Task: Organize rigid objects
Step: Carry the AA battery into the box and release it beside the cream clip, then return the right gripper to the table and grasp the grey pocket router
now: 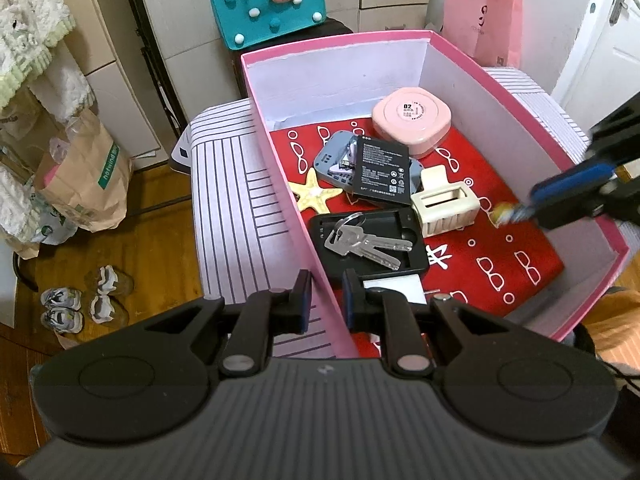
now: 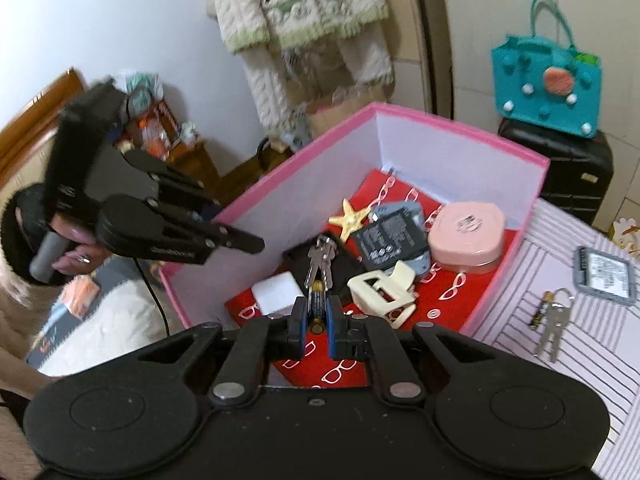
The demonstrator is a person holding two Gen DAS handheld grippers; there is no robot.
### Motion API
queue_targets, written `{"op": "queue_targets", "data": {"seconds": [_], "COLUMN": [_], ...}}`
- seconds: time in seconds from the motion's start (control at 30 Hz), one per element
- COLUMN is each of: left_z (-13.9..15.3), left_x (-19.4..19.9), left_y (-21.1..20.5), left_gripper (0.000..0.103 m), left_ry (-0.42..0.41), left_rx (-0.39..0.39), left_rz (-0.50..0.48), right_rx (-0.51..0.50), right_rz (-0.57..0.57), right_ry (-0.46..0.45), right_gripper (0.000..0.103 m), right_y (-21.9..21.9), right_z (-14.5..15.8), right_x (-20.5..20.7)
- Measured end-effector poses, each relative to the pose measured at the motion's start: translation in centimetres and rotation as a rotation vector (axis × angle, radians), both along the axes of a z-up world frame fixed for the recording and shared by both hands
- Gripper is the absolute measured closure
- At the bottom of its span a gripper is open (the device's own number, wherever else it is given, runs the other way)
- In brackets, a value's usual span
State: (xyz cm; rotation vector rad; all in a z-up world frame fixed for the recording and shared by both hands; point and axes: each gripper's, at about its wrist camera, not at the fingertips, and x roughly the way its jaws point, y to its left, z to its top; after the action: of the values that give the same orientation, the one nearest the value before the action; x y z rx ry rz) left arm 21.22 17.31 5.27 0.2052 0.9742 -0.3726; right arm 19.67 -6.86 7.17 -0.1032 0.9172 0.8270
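Observation:
A pink box [image 1: 280,168] with a red lining holds a pink round case [image 1: 412,120], a black battery [image 1: 382,170], a grey case [image 1: 332,162], a yellow starfish [image 1: 316,194], a cream hair claw [image 1: 444,204], keys [image 1: 360,244] on a black tray, and a white block [image 1: 394,290]. My left gripper [image 1: 326,300] straddles the box's near wall, slightly open and empty. My right gripper [image 2: 317,316] is shut on a small battery [image 2: 318,312] above the box; it also shows at the right of the left wrist view [image 1: 516,212].
On the striped cloth [image 2: 580,360] right of the box lie more keys [image 2: 554,328], a small battery [image 2: 536,316] and a grey case [image 2: 604,274]. A teal bag [image 1: 268,4], pink bag [image 1: 484,28], paper bag [image 1: 84,176] and shoes [image 1: 80,300] stand around.

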Motion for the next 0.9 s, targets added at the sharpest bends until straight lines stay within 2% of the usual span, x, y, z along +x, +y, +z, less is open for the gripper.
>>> {"op": "queue_targets", "data": {"seconds": [0.1, 0.2, 0.33, 0.5, 0.63, 0.9], "left_z": [0.0, 0.1, 0.1, 0.1, 0.0, -0.1], "left_x": [-0.1, 0.0, 0.0, 0.0, 0.0, 0.1], "left_y": [0.2, 0.5, 0.6, 0.7, 0.9, 1.1], "left_gripper": [0.088, 0.088, 0.088, 0.088, 0.087, 0.087], "left_ry": [0.0, 0.004, 0.002, 0.003, 0.003, 0.008], "left_rx": [-0.014, -0.028, -0.03, -0.039, -0.056, -0.076], "left_rz": [0.007, 0.011, 0.009, 0.012, 0.02, 0.05], "right_rx": [-0.046, -0.096, -0.065, 0.009, 0.025, -0.008], "right_rz": [0.024, 0.018, -0.016, -0.076, -0.17, -0.368], "right_ry": [0.025, 0.002, -0.015, -0.051, -0.119, -0.192], "right_gripper": [0.092, 0.092, 0.088, 0.081, 0.074, 0.06], "right_y": [1.3, 2.1, 1.0, -2.2, -5.8, -13.0], "right_z": [-1.4, -2.4, -1.7, 0.8, 2.7, 2.7], "right_x": [0.8, 1.2, 1.6, 1.0, 0.1, 0.9]}}
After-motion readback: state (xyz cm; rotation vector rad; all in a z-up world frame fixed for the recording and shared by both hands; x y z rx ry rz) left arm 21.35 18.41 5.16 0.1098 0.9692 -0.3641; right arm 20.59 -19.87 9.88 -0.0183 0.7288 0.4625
